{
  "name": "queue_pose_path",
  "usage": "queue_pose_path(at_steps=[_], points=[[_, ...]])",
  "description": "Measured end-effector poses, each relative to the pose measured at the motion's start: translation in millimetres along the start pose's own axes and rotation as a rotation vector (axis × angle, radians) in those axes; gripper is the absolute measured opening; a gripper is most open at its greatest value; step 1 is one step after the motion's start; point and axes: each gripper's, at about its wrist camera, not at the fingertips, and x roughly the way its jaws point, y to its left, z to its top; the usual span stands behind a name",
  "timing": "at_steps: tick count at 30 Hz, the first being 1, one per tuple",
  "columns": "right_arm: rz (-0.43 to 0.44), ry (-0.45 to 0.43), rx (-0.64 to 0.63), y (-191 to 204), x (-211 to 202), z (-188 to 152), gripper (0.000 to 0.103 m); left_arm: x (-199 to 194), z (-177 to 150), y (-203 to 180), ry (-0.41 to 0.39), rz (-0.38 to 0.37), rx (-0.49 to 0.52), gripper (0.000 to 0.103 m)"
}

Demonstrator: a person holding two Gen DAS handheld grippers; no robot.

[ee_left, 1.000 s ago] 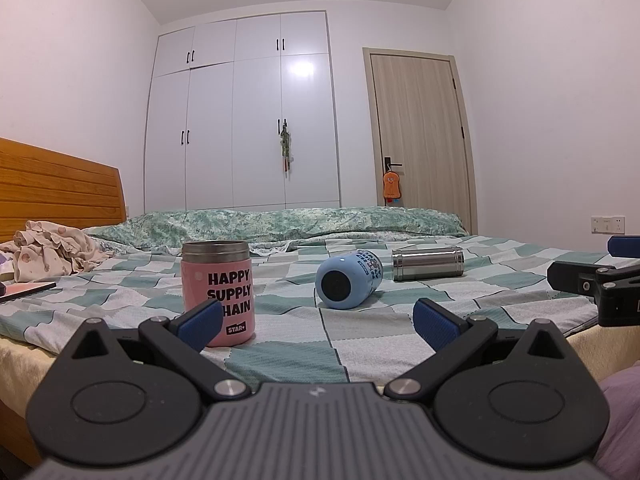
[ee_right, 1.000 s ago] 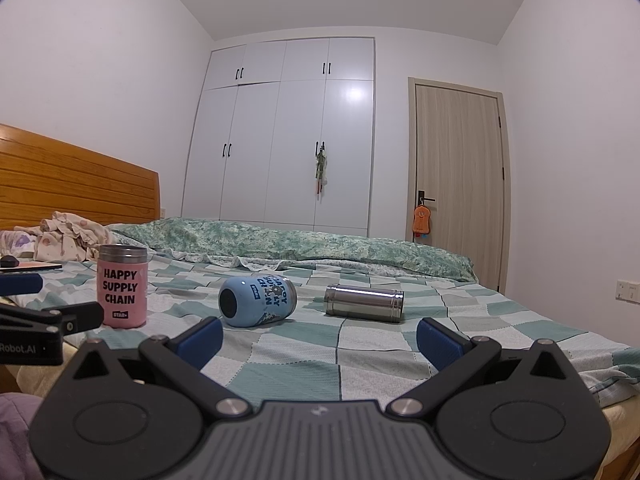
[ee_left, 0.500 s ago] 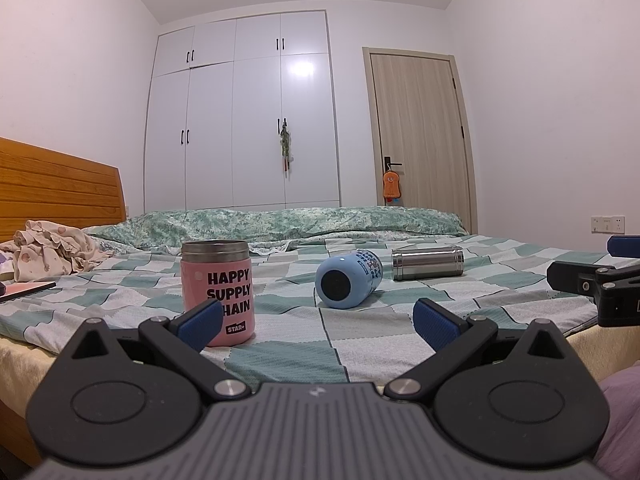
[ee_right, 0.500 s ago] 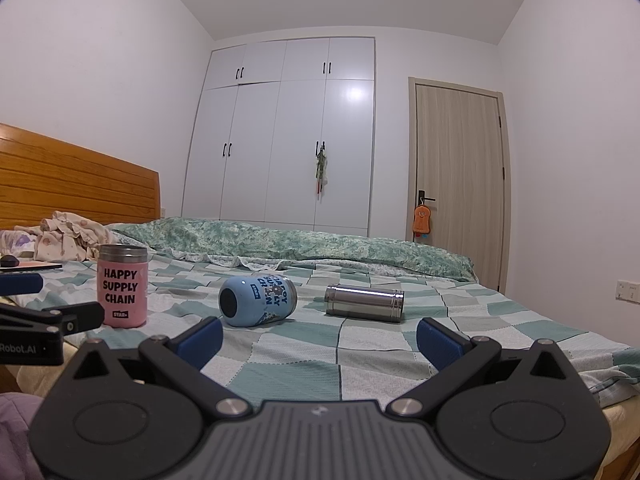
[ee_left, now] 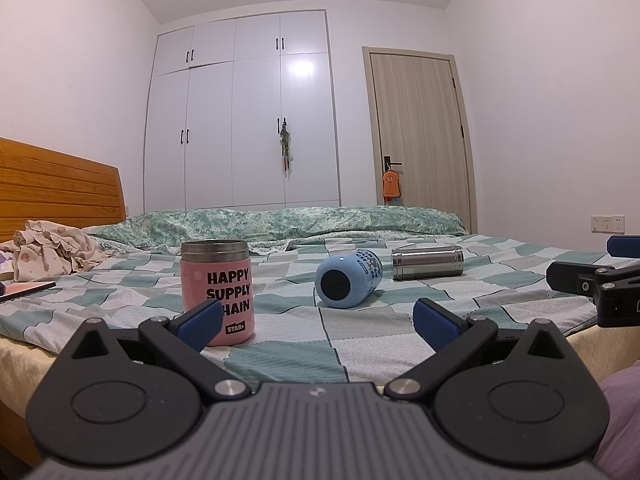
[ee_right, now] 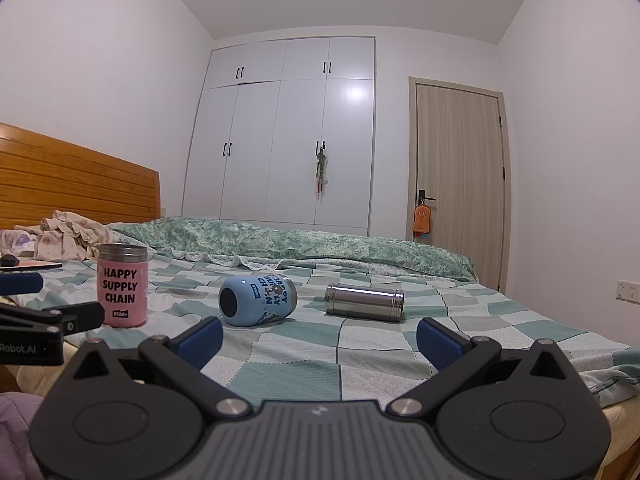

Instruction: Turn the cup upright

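Observation:
A light blue cup (ee_left: pixel 346 277) lies on its side on the checked bedspread, its round end toward me; it also shows in the right wrist view (ee_right: pixel 258 300). A steel cup (ee_left: pixel 427 263) lies on its side behind it, also in the right wrist view (ee_right: pixel 364 303). A pink cup (ee_left: pixel 216 287) lettered "HAPPY SUPPLY CHAIN" stands upright at the left, also in the right wrist view (ee_right: pixel 123 291). My left gripper (ee_left: pixel 318 320) is open and empty at the bed's near edge. My right gripper (ee_right: pixel 319 336) is open and empty, short of the cups.
The checked bedspread (ee_left: pixel 280 356) covers the bed. A rolled green quilt (ee_left: pixel 280 224) lies along the far side. Crumpled clothes (ee_left: pixel 52 252) and a book (ee_left: pixel 24 290) sit at the left by the wooden headboard (ee_left: pixel 56 184). Wardrobe and door stand behind.

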Motion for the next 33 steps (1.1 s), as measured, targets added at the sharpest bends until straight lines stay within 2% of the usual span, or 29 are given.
queue_pose_path(at_steps=[13,18,22,29,33], points=[[0.004,0.002,-0.001,0,-1,1,0.103,-1,2,1,-0.006,-0.001,-0.005,0.103],[0.021,0.018,0.016,-3,10,7,0.103,3,4,-3,0.009,-0.007,0.028,0.103],[0.031,0.014,0.02,-9,12,14,0.103,8,8,-2,0.022,-0.027,0.017,0.103],[0.062,0.011,0.007,-25,40,31,0.103,35,36,-5,0.054,-0.05,0.02,0.103],[0.093,0.022,-0.008,-38,67,41,0.103,64,54,-15,0.08,-0.068,0.089,0.103]])
